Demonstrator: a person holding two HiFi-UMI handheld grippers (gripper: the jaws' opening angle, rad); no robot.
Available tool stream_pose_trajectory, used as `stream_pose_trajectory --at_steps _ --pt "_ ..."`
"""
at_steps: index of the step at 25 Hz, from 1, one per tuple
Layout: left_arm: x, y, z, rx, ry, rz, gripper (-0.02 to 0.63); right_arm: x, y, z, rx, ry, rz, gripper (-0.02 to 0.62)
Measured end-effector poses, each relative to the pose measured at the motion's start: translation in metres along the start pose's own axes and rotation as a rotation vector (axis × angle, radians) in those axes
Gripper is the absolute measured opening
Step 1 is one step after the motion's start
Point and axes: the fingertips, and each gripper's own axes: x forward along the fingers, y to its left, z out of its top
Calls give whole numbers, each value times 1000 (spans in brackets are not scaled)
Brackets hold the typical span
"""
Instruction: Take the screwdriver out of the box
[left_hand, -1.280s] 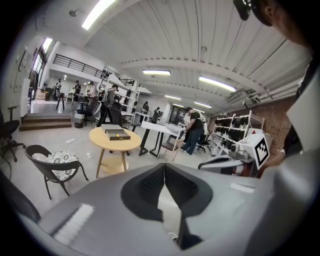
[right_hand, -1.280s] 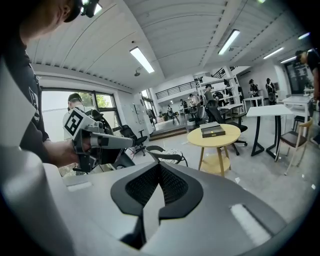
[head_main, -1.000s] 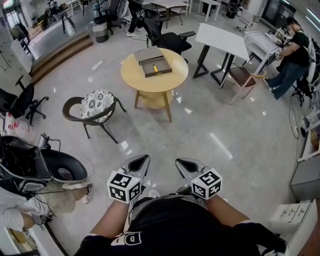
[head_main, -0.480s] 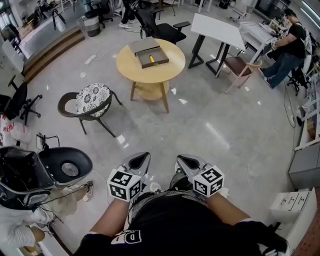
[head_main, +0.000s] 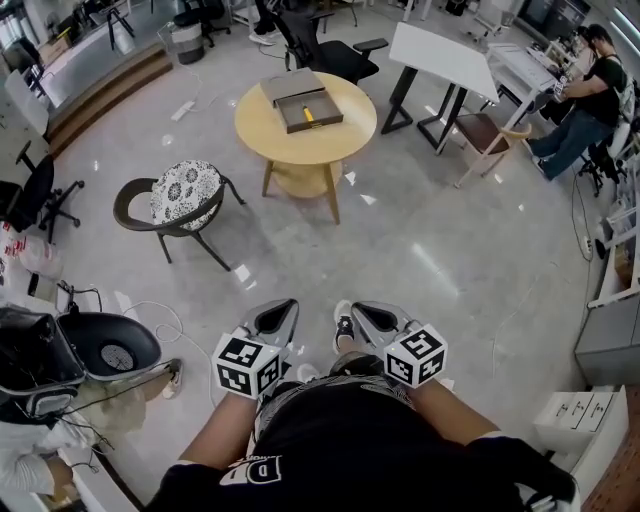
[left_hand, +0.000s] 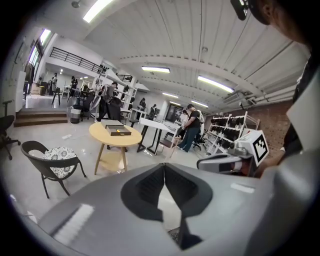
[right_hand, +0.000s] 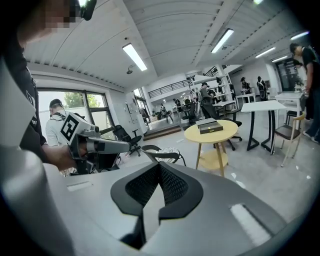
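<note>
- The screwdriver (head_main: 309, 115), yellow-handled, lies inside the open box (head_main: 322, 125) on the round wooden table (head_main: 300, 150), well away from us.
- Our left gripper (head_main: 284, 310) and right gripper (head_main: 362, 314) hang close to our body, both with jaws pressed together on nothing.
- If we reach in without opening the jaws, we could shove the box or knock the tool against its wall.
- The floor (head_main: 430, 250) is glossy grey. A cushioned chair (head_main: 185, 195) stands near the table, with a white desk (head_main: 440, 58) and a person (head_main: 585, 95) beyond.

Floor (head_main: 430, 230): polished, glossy — lights are being mirrored.
Table (head_main: 345, 135): smooth pale wood is being shown.
Chair cushion (head_main: 185, 190): patterned cloth is being shown.
Left gripper (left_hand: 164, 166): matt grey plastic is being seen.
</note>
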Motion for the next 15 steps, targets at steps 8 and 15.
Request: stream_pose_trajectory --at_steps 8,15 --pt "40 28 38 6 -4 28 60 37 -46 37 -1 -6 20 2" --pt "94 52 70 12 18 39 60 75 -102 68 20 -1 30 0"
